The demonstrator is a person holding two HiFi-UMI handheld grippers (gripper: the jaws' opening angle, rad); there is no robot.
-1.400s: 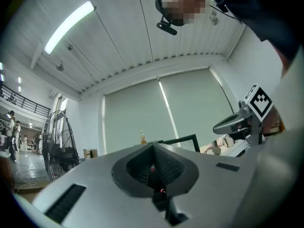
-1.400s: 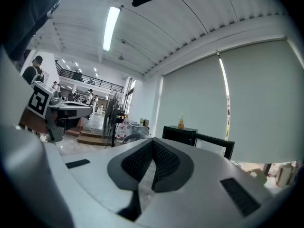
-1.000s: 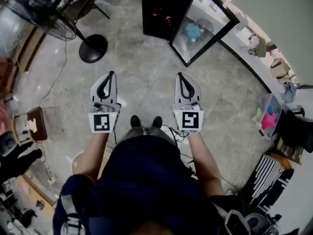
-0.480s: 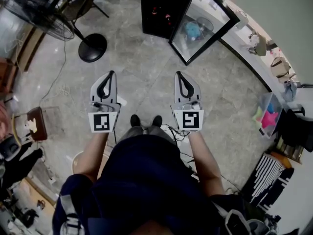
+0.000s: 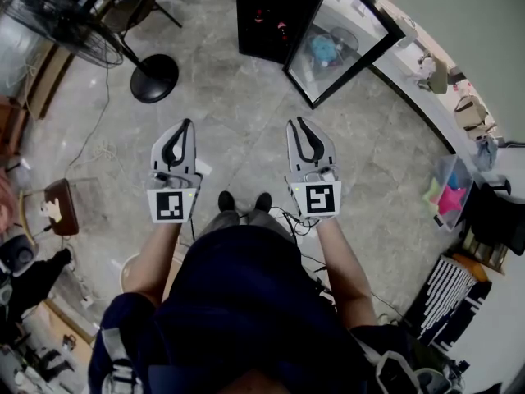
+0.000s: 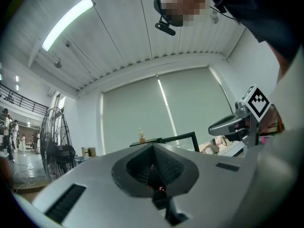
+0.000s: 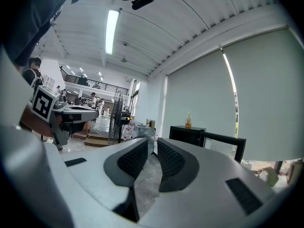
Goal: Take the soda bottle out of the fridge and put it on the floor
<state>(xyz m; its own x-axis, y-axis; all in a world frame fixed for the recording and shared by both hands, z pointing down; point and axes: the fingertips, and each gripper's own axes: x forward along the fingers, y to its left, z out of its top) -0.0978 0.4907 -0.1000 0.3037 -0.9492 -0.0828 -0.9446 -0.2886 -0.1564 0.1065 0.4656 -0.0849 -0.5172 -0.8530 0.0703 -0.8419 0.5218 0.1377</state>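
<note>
Atop fridge point(image 7: 186, 134): bottle point(image 7: 188, 120) side-on, gripper views | L gripper point(image 6: 153, 149) closed | R gripper point(image 7: 152, 144) parting, empty

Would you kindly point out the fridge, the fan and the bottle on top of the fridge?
fridge point(image 5: 248, 49), head view, lower front.
fan point(image 5: 154, 79), head view, round base.
bottle point(image 7: 188, 121), right gripper view, body.

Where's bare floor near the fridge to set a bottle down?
Widest bare floor: between the fridge, the fan base and the shoes. More lies below the open door, up to the bins. Crowded along the left edge around the stool.
</note>
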